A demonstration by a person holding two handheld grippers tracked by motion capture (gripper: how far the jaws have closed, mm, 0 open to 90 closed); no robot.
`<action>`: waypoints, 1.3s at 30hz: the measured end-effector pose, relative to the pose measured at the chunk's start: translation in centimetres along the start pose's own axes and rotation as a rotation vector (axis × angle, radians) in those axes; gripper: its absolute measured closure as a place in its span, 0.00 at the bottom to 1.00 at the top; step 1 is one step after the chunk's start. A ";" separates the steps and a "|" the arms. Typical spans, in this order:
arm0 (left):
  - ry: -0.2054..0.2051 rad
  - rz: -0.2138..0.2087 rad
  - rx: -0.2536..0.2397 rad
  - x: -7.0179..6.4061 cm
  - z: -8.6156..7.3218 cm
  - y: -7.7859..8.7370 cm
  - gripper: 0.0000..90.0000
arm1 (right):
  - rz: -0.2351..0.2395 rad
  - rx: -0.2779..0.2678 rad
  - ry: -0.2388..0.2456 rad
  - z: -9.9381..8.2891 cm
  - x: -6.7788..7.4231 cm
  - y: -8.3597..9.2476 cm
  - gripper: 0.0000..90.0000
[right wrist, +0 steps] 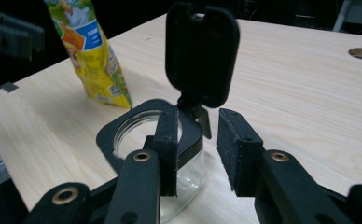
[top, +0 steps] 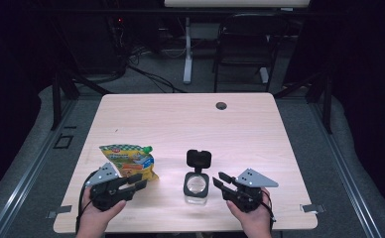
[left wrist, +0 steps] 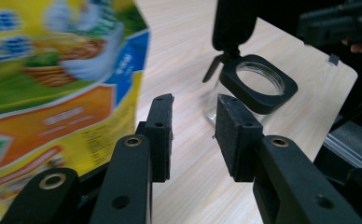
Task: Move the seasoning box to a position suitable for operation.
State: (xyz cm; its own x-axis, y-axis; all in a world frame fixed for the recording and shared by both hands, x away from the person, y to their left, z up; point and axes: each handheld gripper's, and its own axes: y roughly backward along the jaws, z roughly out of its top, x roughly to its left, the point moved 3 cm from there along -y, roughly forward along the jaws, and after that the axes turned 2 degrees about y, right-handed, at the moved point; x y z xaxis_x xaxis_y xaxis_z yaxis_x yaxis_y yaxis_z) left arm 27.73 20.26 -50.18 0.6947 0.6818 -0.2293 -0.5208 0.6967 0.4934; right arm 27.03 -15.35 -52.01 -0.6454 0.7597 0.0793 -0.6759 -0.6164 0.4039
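In the left gripper view the pouch [left wrist: 53, 84] is blurred and cut off by the top and left edges; its print cannot be read. The jar [left wrist: 244, 93] base is hidden behind a jaw. In the right gripper view a jaw hides part of the jar [right wrist: 137, 140] rim. In the high view the pouch [top: 130, 162] print is too small to read.

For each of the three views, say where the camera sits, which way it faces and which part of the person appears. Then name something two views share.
High view: above the near table edge, looking forward and down; both hands, left gripper, right gripper.
Left gripper view: on that gripper, facing snack bag and glass jar; own open jaws.
Right gripper view: facing the jar's raised black lid; own open jaws.
Shared: jar and bag.
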 end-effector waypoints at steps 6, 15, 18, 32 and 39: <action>-0.003 0.040 -0.004 1.2 0.1 1.6 0.75 | 0.011 0.000 0.015 -0.2 0.4 -0.1 0.77; 0.026 0.083 -0.028 2.5 0.8 3.6 0.78 | 0.043 0.021 0.047 0.8 1.2 -0.6 0.77; 0.040 0.105 -0.043 3.0 1.1 4.4 0.77 | 0.066 0.023 0.050 1.6 1.5 -1.1 0.77; 0.110 0.217 -0.098 6.9 1.4 6.4 0.73 | 0.123 0.041 0.122 5.5 3.1 -4.4 0.77; 0.134 0.212 -0.127 8.3 2.9 6.7 0.71 | 0.152 0.053 0.131 6.7 3.9 -6.7 0.77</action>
State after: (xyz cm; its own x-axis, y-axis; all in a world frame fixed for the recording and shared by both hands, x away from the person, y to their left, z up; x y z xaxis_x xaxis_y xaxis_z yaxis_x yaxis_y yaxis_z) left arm 31.44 29.91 -46.37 0.4961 0.8329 -0.2454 -0.7116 0.5519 0.4348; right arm 31.47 -6.83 -48.27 -0.7816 0.6233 0.0254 -0.5499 -0.7077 0.4437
